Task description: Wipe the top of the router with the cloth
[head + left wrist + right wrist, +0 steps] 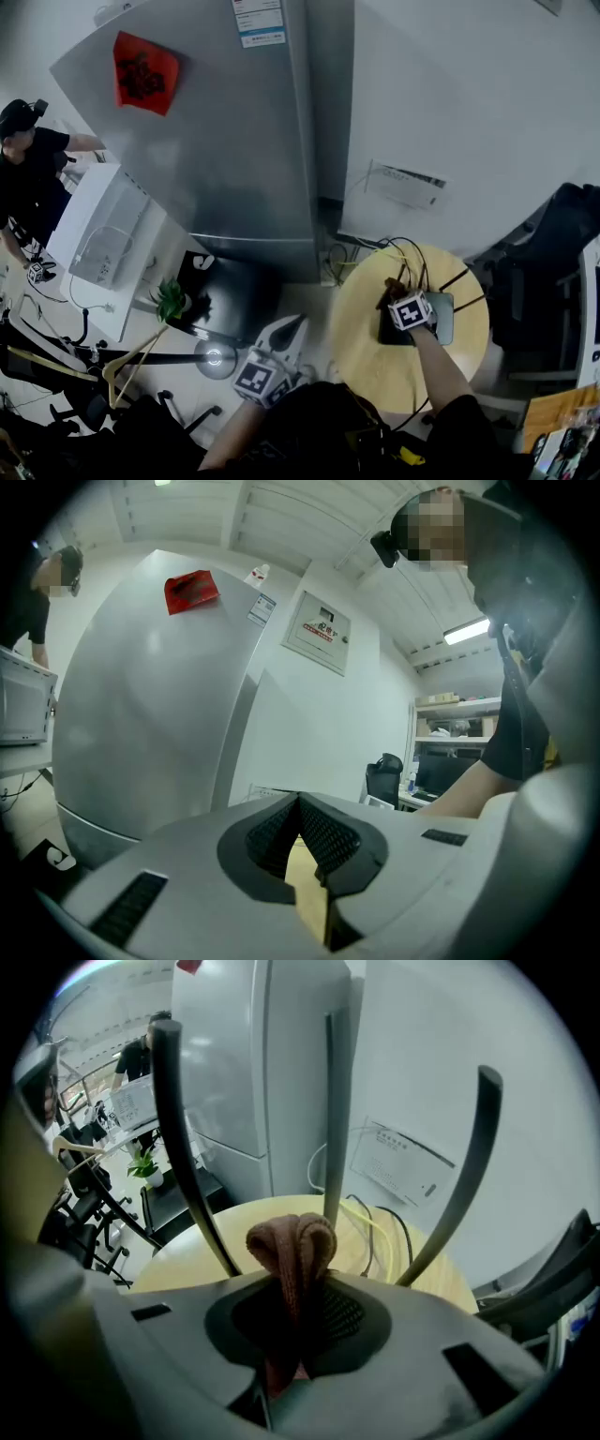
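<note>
Two grippers are here, but only one has a job right now. The right gripper (292, 1302) is clenched tight on the cloth (292, 1241), a brown-red bundle that pokes out past its tips. It hangs right over the router (442, 321), which sits on the round yellow table (375, 366). The left gripper (302, 803) is pinched closed with nothing in it, off to the side of the table and well apart from the router.

What could go wrong? The router's three tall antennas (175, 1129) stand up just beside the cloth. A wide swipe could bump one and tip it over, or push the router along the table. The cloth is bunched up, so the hard tips might scrape the top if they press too low. Cables (375, 1232) lie behind the router, and the cloth could snag them. Nothing holds the router down, so it may slide.
</note>
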